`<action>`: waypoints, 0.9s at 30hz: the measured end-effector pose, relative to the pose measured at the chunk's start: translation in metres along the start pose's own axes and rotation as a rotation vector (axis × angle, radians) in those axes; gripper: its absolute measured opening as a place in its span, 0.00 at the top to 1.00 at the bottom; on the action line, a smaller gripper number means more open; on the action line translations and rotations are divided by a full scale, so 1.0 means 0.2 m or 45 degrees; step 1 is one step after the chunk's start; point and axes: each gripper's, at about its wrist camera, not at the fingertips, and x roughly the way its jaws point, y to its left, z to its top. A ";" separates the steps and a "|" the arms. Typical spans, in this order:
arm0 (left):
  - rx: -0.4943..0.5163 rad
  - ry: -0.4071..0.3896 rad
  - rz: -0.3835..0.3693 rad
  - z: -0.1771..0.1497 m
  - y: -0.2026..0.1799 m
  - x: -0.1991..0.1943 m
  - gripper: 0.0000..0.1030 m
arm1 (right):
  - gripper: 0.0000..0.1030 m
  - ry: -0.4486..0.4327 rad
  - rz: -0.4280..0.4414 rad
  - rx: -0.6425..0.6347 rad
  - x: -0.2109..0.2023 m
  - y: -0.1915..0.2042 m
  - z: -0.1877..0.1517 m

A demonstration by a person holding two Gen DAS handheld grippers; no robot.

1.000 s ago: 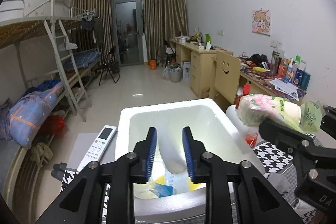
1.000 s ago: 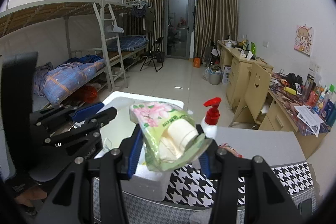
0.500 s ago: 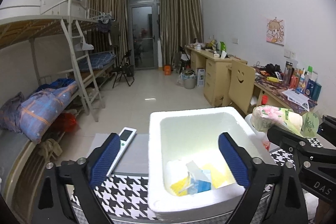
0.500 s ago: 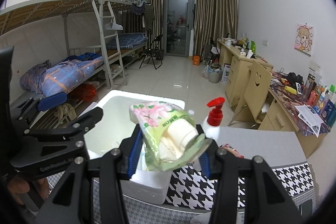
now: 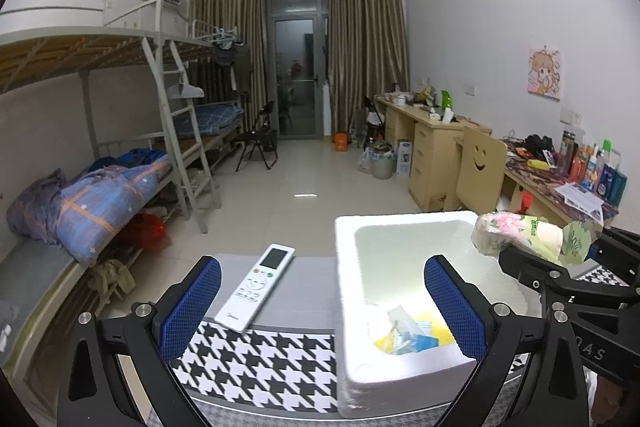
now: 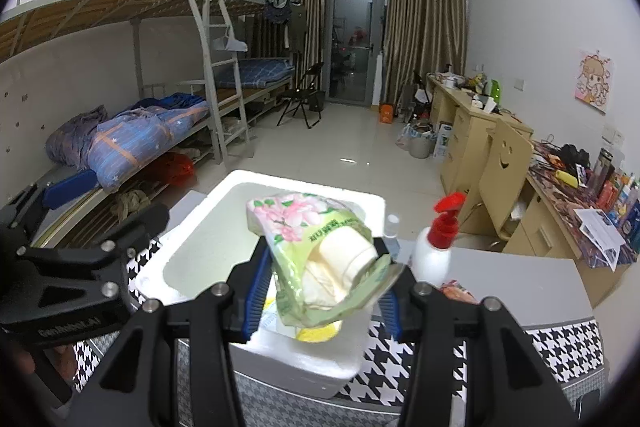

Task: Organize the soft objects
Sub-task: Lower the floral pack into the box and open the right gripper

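Above the white foam box (image 6: 192,227), a floral tissue pack (image 6: 320,259) is being clamped by the right gripper (image 6: 322,293); the left gripper (image 5: 322,303) is being opened wide, with nothing held between its jaws.

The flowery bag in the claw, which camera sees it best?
The right wrist camera. The flowery bag sits in the middle there, close up, with its pink flowers and the white roll inside plain to see. The left wrist camera catches the bag only small, at the right edge.
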 end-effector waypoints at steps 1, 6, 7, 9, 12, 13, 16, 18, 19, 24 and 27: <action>-0.001 -0.001 0.006 0.00 0.01 0.00 0.01 | 0.49 0.001 0.001 -0.004 0.01 0.01 0.00; -0.003 0.005 0.028 -0.02 0.06 -0.01 0.01 | 0.49 0.007 0.009 -0.015 0.04 0.04 0.01; -0.002 0.006 0.035 -0.02 0.07 -0.02 0.01 | 0.49 0.007 0.010 -0.013 0.05 0.04 0.02; -0.005 0.009 0.045 -0.03 0.09 -0.02 0.01 | 0.49 0.015 0.017 0.004 0.07 0.04 0.02; -0.020 0.010 0.054 -0.04 0.12 -0.02 0.01 | 0.49 0.036 0.025 0.014 0.10 0.05 0.02; -0.023 0.011 0.055 -0.04 0.13 -0.02 0.01 | 0.49 0.044 0.016 0.013 0.12 0.06 0.02; -0.023 0.009 0.060 -0.05 0.15 -0.03 0.01 | 0.38 0.083 0.005 0.032 0.15 0.06 0.02; -0.023 0.009 0.067 -0.05 0.16 -0.04 0.01 | 0.27 0.096 0.001 0.050 0.16 0.05 0.02; -0.027 0.009 0.067 -0.05 0.16 -0.04 0.01 | 0.25 0.091 0.001 0.056 0.16 0.05 0.02; -0.031 0.004 0.067 -0.05 0.17 -0.05 0.01 | 0.24 0.094 0.004 0.058 0.15 0.07 0.02; -0.028 0.000 0.061 -0.05 0.16 -0.06 0.01 | 0.24 0.080 0.004 0.044 0.12 0.08 0.02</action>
